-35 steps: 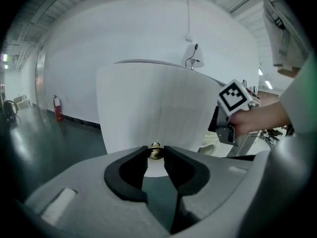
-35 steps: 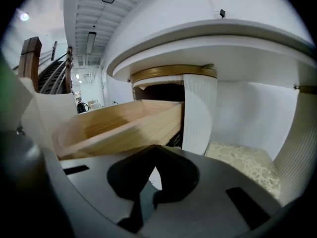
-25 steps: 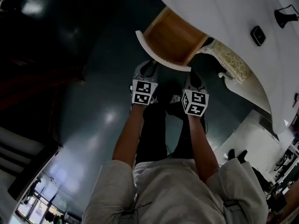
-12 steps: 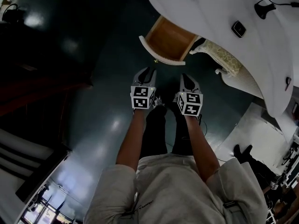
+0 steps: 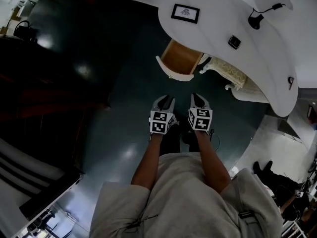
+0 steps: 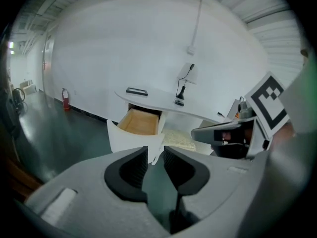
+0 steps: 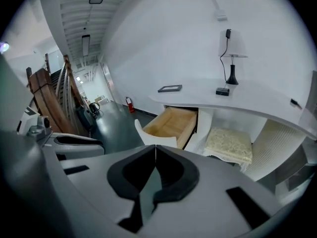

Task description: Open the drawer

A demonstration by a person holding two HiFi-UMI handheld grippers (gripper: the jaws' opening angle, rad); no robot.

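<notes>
- The drawer (image 5: 181, 61) stands pulled out from under the white desk (image 5: 233, 4). Its wooden inside shows, and its curved white front faces the person.
- The two grippers are side by side above the dark floor (image 5: 124, 83), close in front of the person. Both are well apart from the drawer and neither touches it.
- The left gripper (image 6: 155, 155) has its jaws a little apart. The narrow gap between the pads holds nothing, and only floor shows through it.
- The right gripper (image 7: 155, 151) has its jaws together with the tips meeting, and nothing is clamped between them.
- Both grippers tilt downward and point toward the drawer.
- A cushioned stool (image 5: 225, 72) sits under the desk just beside the drawer, on the drawer's right in the head view.
- On the desk, a dark frame (image 5: 185, 13) lies flat above the drawer.
- Further right along the top are a small black box (image 5: 235, 42) and a black stand (image 5: 256, 20) with a cable.
- In the left gripper view, a red extinguisher (image 6: 65, 99) stands on the floor against the wall (image 6: 99, 58), left of the desk.
</notes>
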